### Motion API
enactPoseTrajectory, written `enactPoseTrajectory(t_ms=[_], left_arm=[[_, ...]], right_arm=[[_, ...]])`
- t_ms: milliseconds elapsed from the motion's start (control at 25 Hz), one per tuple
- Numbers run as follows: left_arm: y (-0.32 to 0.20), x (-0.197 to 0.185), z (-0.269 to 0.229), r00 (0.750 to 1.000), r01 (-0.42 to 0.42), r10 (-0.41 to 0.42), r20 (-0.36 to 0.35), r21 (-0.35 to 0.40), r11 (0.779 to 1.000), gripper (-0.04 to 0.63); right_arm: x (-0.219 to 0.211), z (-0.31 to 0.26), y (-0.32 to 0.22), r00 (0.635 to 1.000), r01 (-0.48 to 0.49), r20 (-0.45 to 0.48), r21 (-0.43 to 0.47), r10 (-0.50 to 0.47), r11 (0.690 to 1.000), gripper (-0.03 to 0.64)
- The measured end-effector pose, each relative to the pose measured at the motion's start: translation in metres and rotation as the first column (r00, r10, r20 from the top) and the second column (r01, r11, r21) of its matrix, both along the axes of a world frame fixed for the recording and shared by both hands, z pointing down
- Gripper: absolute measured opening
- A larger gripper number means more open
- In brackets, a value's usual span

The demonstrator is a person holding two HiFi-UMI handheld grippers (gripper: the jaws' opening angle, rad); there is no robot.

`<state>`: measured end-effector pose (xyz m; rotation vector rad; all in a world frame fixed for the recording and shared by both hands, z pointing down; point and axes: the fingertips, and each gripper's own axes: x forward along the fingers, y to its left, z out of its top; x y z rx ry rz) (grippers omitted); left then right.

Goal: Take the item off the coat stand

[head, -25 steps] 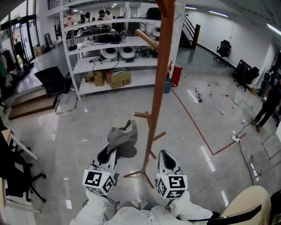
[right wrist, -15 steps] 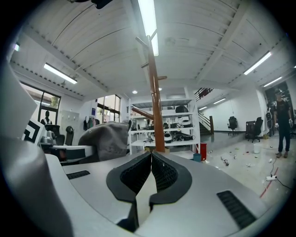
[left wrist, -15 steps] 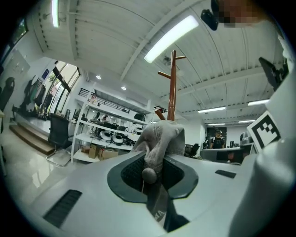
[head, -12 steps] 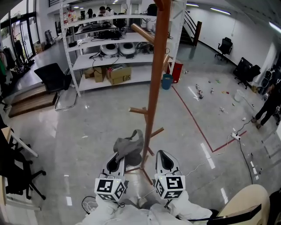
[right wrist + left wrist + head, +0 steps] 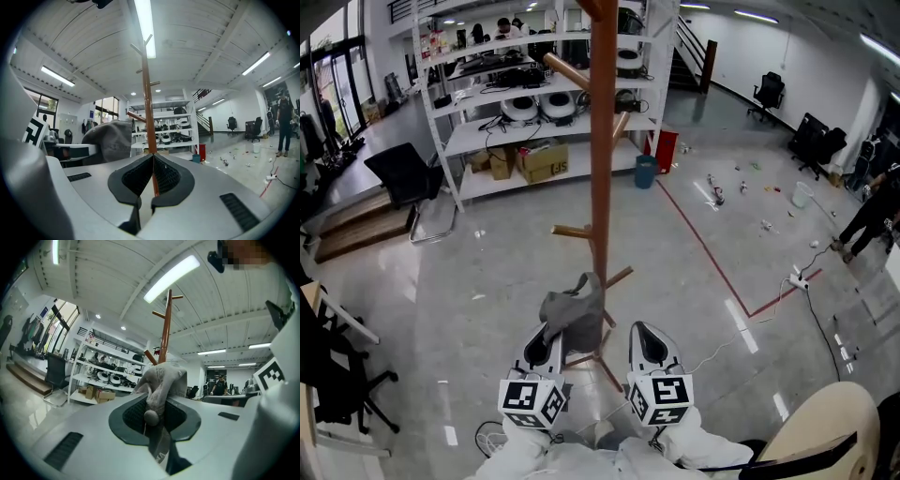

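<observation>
The wooden coat stand (image 5: 602,159) rises from the floor just ahead of me, its feet between my two grippers. A grey cap (image 5: 573,311) hangs clear of the stand's pegs, pinched by its cloth in my left gripper (image 5: 551,330), which is shut on it. In the left gripper view the cap (image 5: 162,379) bunches over the jaws of the left gripper (image 5: 152,417), with the stand (image 5: 165,331) behind it. My right gripper (image 5: 641,328) is shut with nothing in it; in the right gripper view its tips (image 5: 153,158) meet in front of the stand (image 5: 147,103), the cap (image 5: 110,138) to their left.
A white shelving rack (image 5: 502,103) with boxes and gear stands behind the stand. A black chair (image 5: 408,178) is at the left, a blue bin (image 5: 646,172) near the rack. A red floor line (image 5: 712,258), cables and small litter lie to the right, where a person (image 5: 870,211) stands.
The left gripper has drawn back toward me and a little to the right with the cap in it. The right gripper has hardly moved. The stand now sits further left in view.
</observation>
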<state>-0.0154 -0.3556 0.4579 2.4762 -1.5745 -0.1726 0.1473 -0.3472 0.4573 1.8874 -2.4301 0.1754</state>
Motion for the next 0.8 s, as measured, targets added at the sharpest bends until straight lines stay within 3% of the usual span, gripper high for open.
enactPoseTrajectory(t_ms=[400, 800], left_arm=[[0.039, -0.009, -0.004, 0.999, -0.043, 0.043, 0.012, 0.018, 0.999, 0.046], [0.104, -0.033, 0.006, 0.997, -0.082, 0.082, -0.009, -0.028, 0.996, 0.047]], right_arm=[[-0.018, -0.004, 0.041, 0.999, -0.039, 0.020, 0.013, 0.039, 0.999, 0.011], [-0.045, 0.011, 0.117, 0.997, -0.077, 0.030, -0.041, 0.078, 0.996, 0.011]])
